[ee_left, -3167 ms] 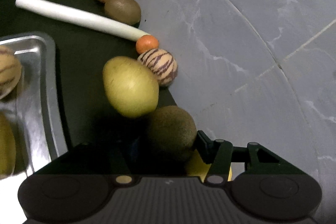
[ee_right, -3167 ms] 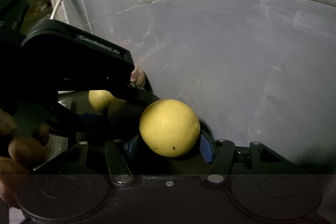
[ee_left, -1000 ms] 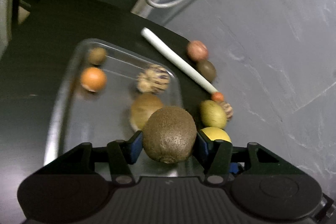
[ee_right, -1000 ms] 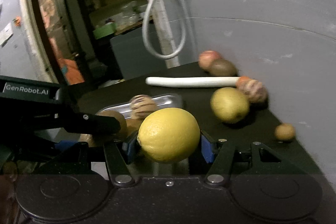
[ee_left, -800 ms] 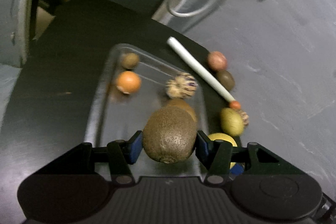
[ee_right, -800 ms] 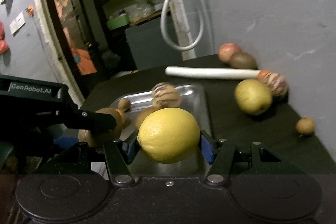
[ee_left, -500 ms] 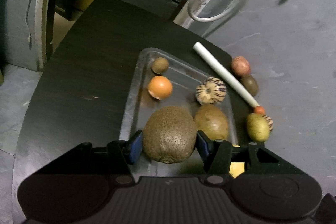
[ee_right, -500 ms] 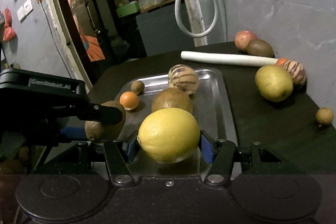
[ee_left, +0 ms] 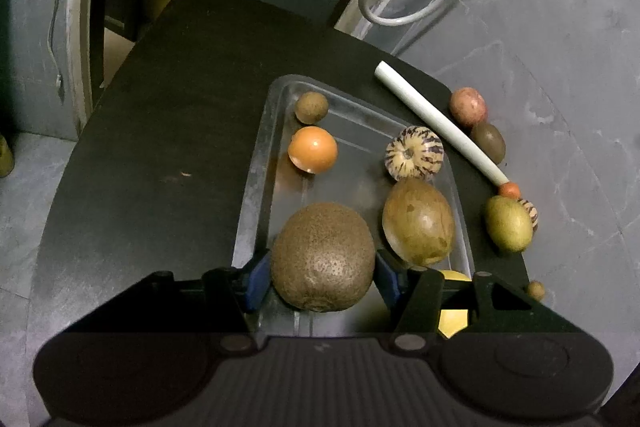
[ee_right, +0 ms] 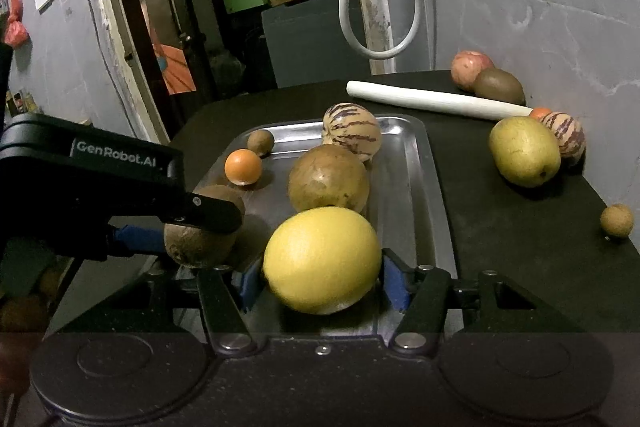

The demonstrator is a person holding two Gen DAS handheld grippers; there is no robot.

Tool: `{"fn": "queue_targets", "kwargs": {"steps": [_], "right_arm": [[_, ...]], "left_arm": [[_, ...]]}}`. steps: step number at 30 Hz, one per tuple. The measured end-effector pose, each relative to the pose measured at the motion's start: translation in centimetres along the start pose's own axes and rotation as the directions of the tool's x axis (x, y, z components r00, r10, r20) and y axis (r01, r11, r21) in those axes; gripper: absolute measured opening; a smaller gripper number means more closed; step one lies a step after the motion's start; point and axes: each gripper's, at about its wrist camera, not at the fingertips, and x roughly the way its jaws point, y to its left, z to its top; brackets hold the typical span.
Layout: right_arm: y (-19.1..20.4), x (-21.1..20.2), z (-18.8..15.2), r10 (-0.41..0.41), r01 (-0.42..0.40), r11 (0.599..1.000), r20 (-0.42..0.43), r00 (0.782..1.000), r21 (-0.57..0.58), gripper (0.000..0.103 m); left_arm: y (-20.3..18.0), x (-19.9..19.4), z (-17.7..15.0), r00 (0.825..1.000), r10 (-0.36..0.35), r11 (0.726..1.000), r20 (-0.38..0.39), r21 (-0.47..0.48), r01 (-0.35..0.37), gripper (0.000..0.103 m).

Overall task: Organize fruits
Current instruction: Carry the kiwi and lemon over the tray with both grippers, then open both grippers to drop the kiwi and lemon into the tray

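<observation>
Now pinching: left claw (ee_left: 323, 277) on kiwi (ee_left: 323, 257), right claw (ee_right: 322, 283) on lemon (ee_right: 322, 259), both above tray (ee_right: 416, 211), six o'clock end.

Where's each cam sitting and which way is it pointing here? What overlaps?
Left wrist: on the left gripper, high, looking steeply down at the tray; its fingers clamp a kiwi.
Right wrist: on the right gripper, lower, looking across the tray toward the doorway; clamps a lemon.
Shared: tray, kiwi, orange, white stick.
</observation>
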Motion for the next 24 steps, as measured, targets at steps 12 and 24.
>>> {"fn": "queue_targets", "kwargs": {"steps": [12,24], "right_arm": [[1.7,-6.9,-0.4,-0.027,0.028,1.0,0.025,0.999,-0.012,0.1],[5.0,-13.3,-1.7,-0.067,0.07,0.997,0.086,0.994,-0.03,0.102]], "left_arm": [[-0.2,-6.4,-1.8,0.997,-0.031,0.998,0.072,0.063,0.026,0.099],[1.5,-12.7,-6.2,0.998,-0.029,0.975,0.061,0.22,0.015,0.102]]}}
